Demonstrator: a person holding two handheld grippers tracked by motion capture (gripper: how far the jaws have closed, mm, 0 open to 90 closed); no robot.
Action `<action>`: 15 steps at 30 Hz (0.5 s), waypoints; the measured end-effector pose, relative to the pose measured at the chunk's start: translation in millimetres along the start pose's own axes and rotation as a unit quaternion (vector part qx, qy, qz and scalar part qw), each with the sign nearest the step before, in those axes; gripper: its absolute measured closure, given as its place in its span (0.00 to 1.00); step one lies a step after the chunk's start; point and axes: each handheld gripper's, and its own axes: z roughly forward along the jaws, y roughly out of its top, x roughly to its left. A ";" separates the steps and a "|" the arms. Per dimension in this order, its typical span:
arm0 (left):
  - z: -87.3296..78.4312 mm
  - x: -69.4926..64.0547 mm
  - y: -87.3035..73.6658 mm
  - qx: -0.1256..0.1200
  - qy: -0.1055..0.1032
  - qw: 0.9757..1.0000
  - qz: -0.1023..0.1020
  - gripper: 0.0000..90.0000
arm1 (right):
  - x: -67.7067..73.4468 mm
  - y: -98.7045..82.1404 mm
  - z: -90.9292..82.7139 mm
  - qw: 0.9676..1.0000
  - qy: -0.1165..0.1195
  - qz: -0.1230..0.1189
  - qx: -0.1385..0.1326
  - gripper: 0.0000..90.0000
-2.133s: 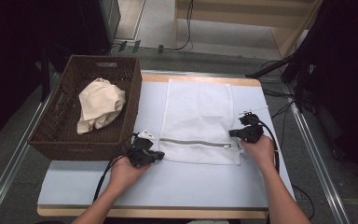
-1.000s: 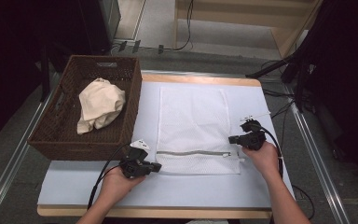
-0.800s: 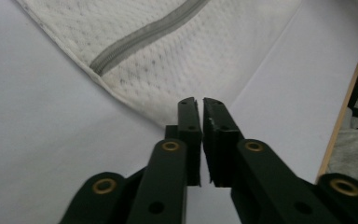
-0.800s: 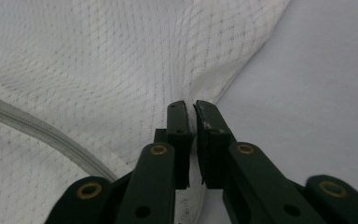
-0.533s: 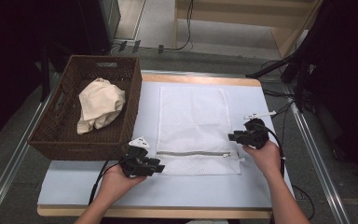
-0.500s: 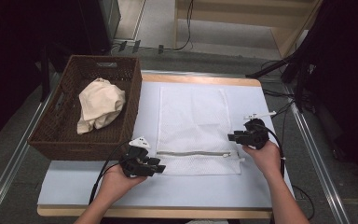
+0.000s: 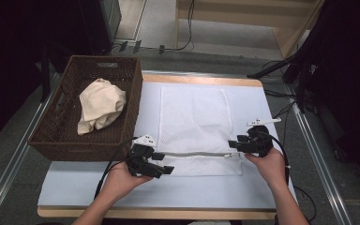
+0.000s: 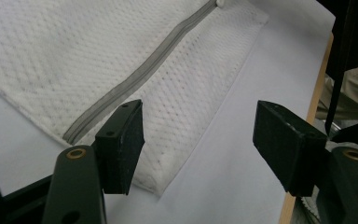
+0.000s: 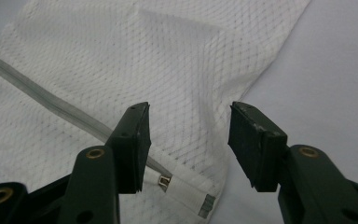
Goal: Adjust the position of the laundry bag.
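On the table (image 7: 267, 187), covered by a pale sheet, the white mesh laundry bag (image 7: 194, 117) lies flat in the middle, with its grey zipper (image 7: 194, 153) running across the near end. From the high view the left gripper (image 7: 165, 163) sits at the bag's near left corner and the right gripper (image 7: 233, 144) at the zipper's right end, each in one of the person's hands.

That view is too far off to say much about the jaws, and the gripper views sort it out. The left gripper view has both black jaws spread wide, having just been opening, with the bag's corner lying between them and no pad pressing on it. The right gripper view is the same story: jaws apart, just opened, the mesh loose below them. It also picks up the small metal zipper pull (image 9: 164, 180) by the bag's edge, which is too tiny to make out from above.

Left of the bag, a brown wicker basket (image 7: 51, 136) holds a crumpled cream cloth (image 7: 101, 105). Beyond the table there's grey floor with cables and some light wooden furniture, dark on both sides.
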 end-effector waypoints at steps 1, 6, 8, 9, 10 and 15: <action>0.4 0.0 0.5 -0.001 0.000 1.000 0.001 0.36 | 0.7 -0.9 -1.1 1.000 0.002 -0.004 -0.001 0.54; 4.2 -1.3 4.7 0.006 -0.006 1.000 0.006 0.35 | 4.9 -7.0 -6.9 1.000 0.001 -0.010 -0.009 0.53; 6.0 -2.5 7.0 0.009 -0.009 1.000 0.008 0.35 | 6.5 -9.5 -8.8 1.000 0.003 -0.010 -0.011 0.52; 6.4 -3.0 7.7 0.009 -0.011 1.000 0.009 0.36 | 6.8 -10.4 -9.7 1.000 0.003 -0.013 -0.012 0.52; 7.4 -3.9 8.7 0.006 -0.015 1.000 0.009 0.36 | 7.6 -11.3 -10.3 1.000 0.004 -0.010 -0.013 0.52; 10.9 -5.4 12.9 0.008 -0.021 1.000 0.015 0.36 | 8.7 -15.8 -12.8 1.000 0.003 -0.011 -0.014 0.51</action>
